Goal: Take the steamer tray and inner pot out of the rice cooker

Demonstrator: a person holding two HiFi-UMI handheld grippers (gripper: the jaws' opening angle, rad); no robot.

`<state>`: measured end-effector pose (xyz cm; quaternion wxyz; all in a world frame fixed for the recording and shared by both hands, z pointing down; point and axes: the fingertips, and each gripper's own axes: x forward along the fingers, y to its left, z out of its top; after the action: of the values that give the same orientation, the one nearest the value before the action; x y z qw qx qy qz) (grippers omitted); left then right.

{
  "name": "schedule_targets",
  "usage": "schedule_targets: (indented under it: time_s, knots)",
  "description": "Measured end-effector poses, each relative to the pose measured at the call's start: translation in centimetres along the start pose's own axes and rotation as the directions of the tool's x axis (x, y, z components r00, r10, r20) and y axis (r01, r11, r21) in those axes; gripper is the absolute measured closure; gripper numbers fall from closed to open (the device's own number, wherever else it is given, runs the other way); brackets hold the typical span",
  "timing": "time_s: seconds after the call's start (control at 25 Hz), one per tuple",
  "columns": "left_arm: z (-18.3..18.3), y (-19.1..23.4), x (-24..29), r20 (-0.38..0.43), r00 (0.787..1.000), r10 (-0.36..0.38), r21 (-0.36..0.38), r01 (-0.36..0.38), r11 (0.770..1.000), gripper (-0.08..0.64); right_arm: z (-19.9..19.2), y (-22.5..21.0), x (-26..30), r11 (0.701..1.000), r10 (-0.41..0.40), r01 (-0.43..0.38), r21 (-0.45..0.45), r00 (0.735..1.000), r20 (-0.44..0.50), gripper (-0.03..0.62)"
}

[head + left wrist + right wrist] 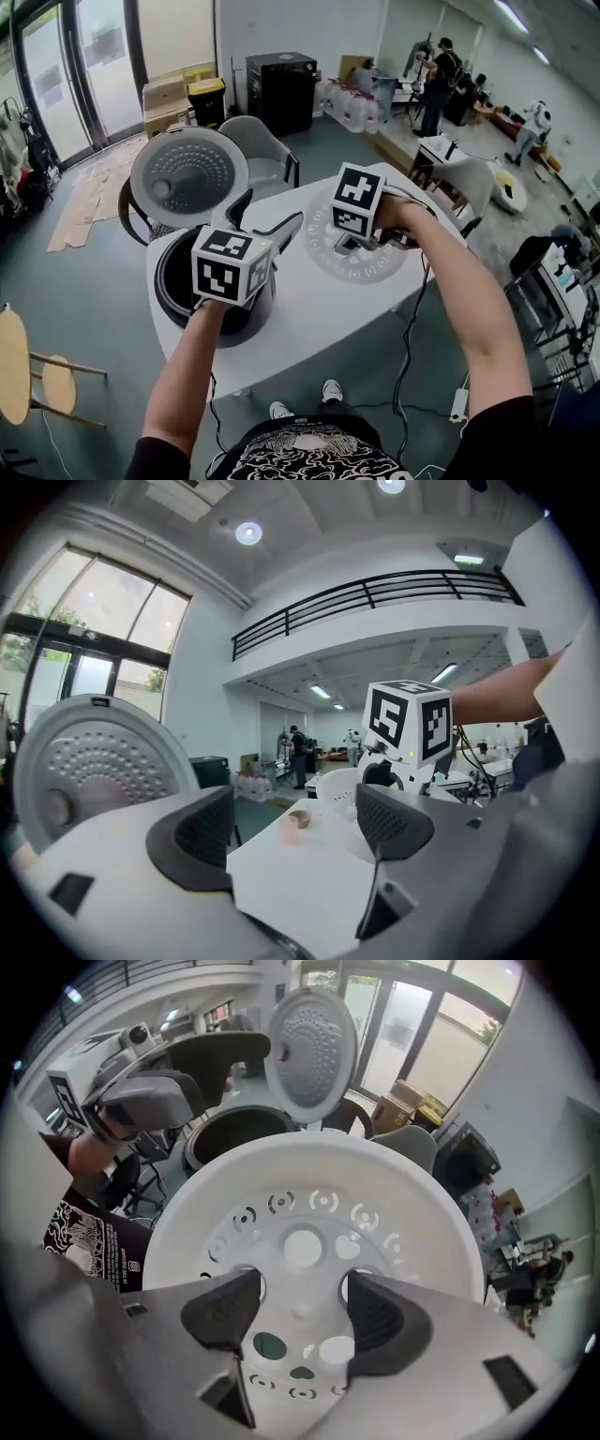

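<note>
Head view first: the rice cooker [165,298] is seen at the left edge of the desk [309,319], its lid [187,176] swung up and back. The inner pot [183,267] is seated in it, dark inside. The left gripper [272,208] is held right over that opening. Toward the right edge, the steamer tray [323,234] is found under the right gripper [349,246], a pale, see-through disc ringed with small holes.

Over to the left gripper view: the jaws are spread wide and nothing is caught between them. Only the white desk top is seen past the pads [202,832]. The dimpled underside of the lid is shown at the left.

Now the right gripper view: the frame is filled by the tray, a shallow white dish with a raised rim, curved slots and several larger holes. The pads [225,1309] are set apart, each tip at one of those larger holes, with the tray's middle between them. Whether that middle is being pinched cannot be told. The open cooker is seen beyond the tray's rim.
</note>
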<state>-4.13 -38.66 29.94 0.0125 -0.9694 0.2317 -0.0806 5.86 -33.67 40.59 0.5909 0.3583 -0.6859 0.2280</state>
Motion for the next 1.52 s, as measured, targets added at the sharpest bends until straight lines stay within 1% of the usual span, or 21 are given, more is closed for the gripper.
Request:
schedule_targets:
  time_s: [0.08,0.16,0.2,0.24,0.4,0.56,0.68,0.76,0.84,0.96,1.04,1.2,1.36,1.52]
  knots:
    - [1.2,-3.9,2.3,-0.002,0.998,-0.058,0.007,0.058,0.998,0.163,-4.4,-1.0,-1.2,0.998,-0.002,0.003,0.062,1.0,-0.008,0.287]
    - [2.2,-8.9,5.1,-0.007,0.994,-0.113,0.009,0.113,0.994,0.163,-10.1,-2.1,-2.4,0.992,-0.003,0.006,0.122,1.0,-0.019,0.287]
    - [2.4,-10.7,6.1,-0.01,0.991,-0.137,0.009,0.137,0.991,0.163,-12.3,-2.4,-2.6,0.989,-0.005,0.009,0.146,1.0,-0.027,0.287]
    - [2.4,-11.8,6.8,-0.011,0.987,-0.159,0.01,0.159,0.987,0.163,-13.7,-2.6,-2.6,0.986,-0.008,0.014,0.168,0.999,-0.036,0.287]
    - [1.8,-13.3,8.6,-0.021,0.972,-0.234,0.011,0.234,0.972,0.163,-16.1,-3.1,-2.0,0.968,-0.011,0.025,0.251,0.998,-0.057,0.288]
    - [1.2,-15.4,13.0,-0.042,0.964,-0.264,0.003,0.264,0.965,0.163,-19.8,-6.0,-0.8,0.956,-0.008,0.026,0.292,0.998,-0.063,0.288]
    - [0.4,-17.0,17.1,-0.055,0.964,-0.259,-0.005,0.259,0.966,0.163,-22.9,-9.3,1.0,0.952,-0.003,0.021,0.305,0.998,-0.059,0.288]
    - [-0.6,-19.0,20.8,-0.068,0.966,-0.25,-0.009,0.25,0.968,0.163,-26.1,-12.1,2.7,0.951,0.003,0.015,0.31,0.998,-0.057,0.288]
    - [-1.8,-20.8,25.1,-0.083,0.968,-0.235,-0.012,0.235,0.972,0.163,-29.4,-15.5,4.6,0.951,0.012,0.006,0.308,0.998,-0.058,0.288]
    - [-1.9,-22.3,31.8,-0.108,0.972,-0.21,-0.036,0.207,0.978,0.163,-33.0,-21.6,6.0,0.956,0.035,-0.018,0.294,0.998,-0.053,0.288]
    - [-2.3,-23.2,36.2,-0.122,0.972,-0.2,-0.051,0.195,0.979,0.163,-34.9,-25.3,7.4,0.957,0.051,-0.036,0.287,0.998,-0.046,0.288]
    - [-5.7,-23.8,44.4,-0.166,0.97,-0.177,-0.076,0.167,0.983,0.163,-38.2,-31.6,12.6,0.96,0.077,-0.062,0.273,0.996,-0.046,0.288]
    - [-8.6,-24.9,51.1,-0.215,0.963,-0.165,-0.107,0.144,0.984,0.163,-41.7,-36.8,16.7,0.952,0.113,-0.095,0.29,0.993,-0.046,0.288]
    - [-11.1,-25.4,57.3,-0.249,0.955,-0.159,-0.147,0.125,0.981,0.163,-43.9,-42.4,20.3,0.95,0.111,-0.095,0.298,0.993,-0.035,0.288]
